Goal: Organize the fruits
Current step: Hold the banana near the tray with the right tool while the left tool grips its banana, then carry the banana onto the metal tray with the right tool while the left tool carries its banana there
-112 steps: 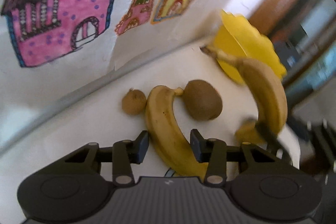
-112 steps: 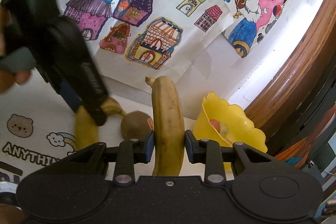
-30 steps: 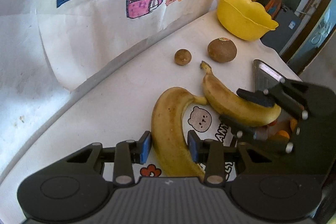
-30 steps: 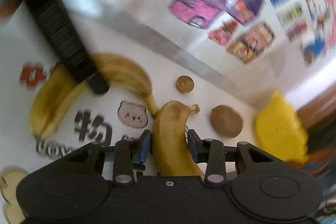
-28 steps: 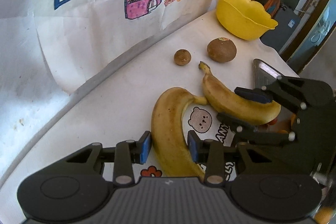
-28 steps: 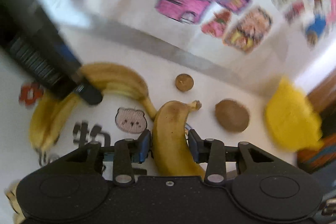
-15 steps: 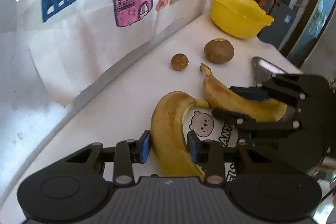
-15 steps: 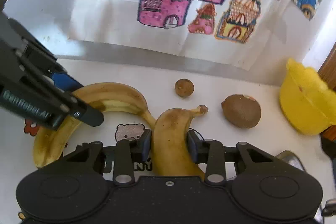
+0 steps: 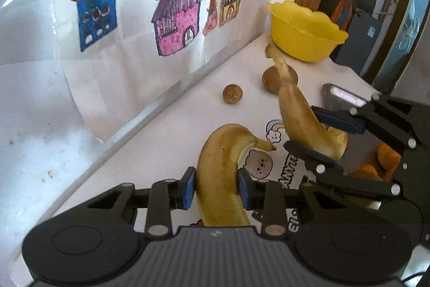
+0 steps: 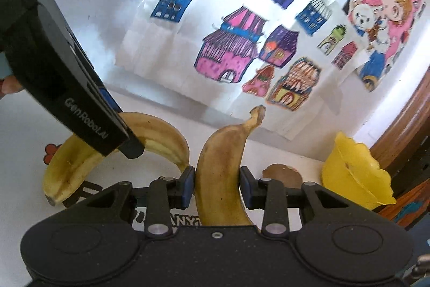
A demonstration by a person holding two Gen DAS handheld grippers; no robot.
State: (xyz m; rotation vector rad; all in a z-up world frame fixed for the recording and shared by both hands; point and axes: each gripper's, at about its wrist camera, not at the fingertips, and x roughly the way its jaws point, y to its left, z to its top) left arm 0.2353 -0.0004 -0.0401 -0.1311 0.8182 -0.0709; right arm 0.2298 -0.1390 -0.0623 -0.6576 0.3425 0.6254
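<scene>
Left gripper [image 9: 216, 188] and right gripper [image 10: 216, 187] each clenched mid-body on a banana [image 9: 220, 179], [image 10: 219, 179]; ripe, soft, bruises easily, so light grip advisable.

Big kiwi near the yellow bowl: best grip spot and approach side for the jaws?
Probably from above, jaws across the short middle of the kiwi. It is a rounded oval lying on the table. The right gripper's banana blocks the near side, and the yellow bowl stands close behind.

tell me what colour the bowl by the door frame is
Yellow bowl with a wavy rim, clearest in the left wrist view.
</scene>
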